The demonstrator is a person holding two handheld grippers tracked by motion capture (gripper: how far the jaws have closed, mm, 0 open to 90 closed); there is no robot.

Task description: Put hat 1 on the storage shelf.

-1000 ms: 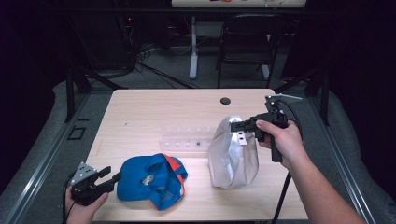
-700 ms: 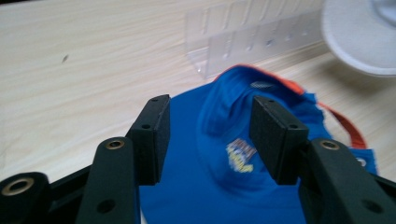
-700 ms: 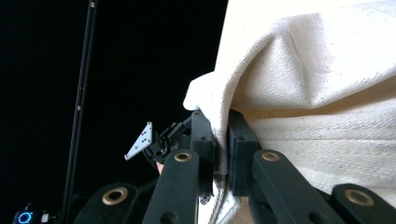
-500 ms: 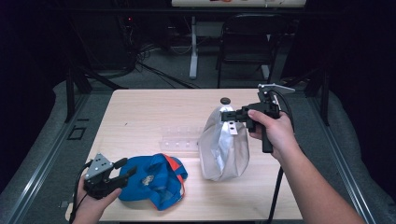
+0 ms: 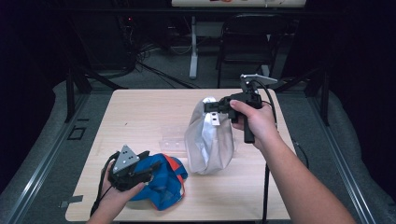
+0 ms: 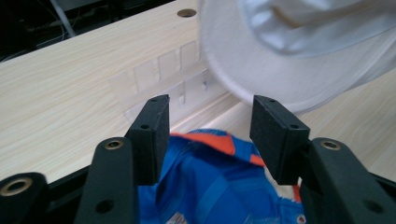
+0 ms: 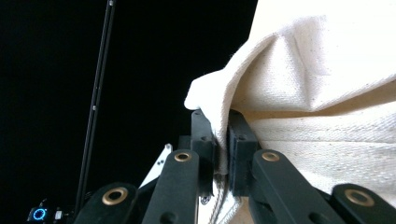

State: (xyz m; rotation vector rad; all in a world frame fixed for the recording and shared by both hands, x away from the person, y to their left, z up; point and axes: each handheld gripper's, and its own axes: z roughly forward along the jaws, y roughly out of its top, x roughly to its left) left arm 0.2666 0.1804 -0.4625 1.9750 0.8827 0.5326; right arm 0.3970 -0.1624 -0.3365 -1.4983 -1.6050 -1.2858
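A white cloth bag (image 5: 208, 144) hangs from my right gripper (image 5: 211, 107), which is shut on a fold at its top edge (image 7: 219, 116). The bag's bottom rests on or just above the wooden table (image 5: 140, 112). A blue cap with orange trim (image 5: 164, 181) lies at the table's front left. My left gripper (image 5: 148, 171) is open, with one jaw on each side of the cap's near part (image 6: 210, 186). In the left gripper view the white bag (image 6: 261, 56) looms just beyond the cap.
A clear plastic strip with several slots (image 5: 172, 136) lies flat mid-table between cap and bag, and the left gripper view has this strip (image 6: 163, 79) just past the jaws. A round grommet hole (image 6: 187, 12) sits near the far edge. A chair (image 5: 243, 42) stands behind the table.
My right gripper has lifted the bag's top higher and carried it slightly left. My left gripper has moved right, from beside the cap to over its near edge.
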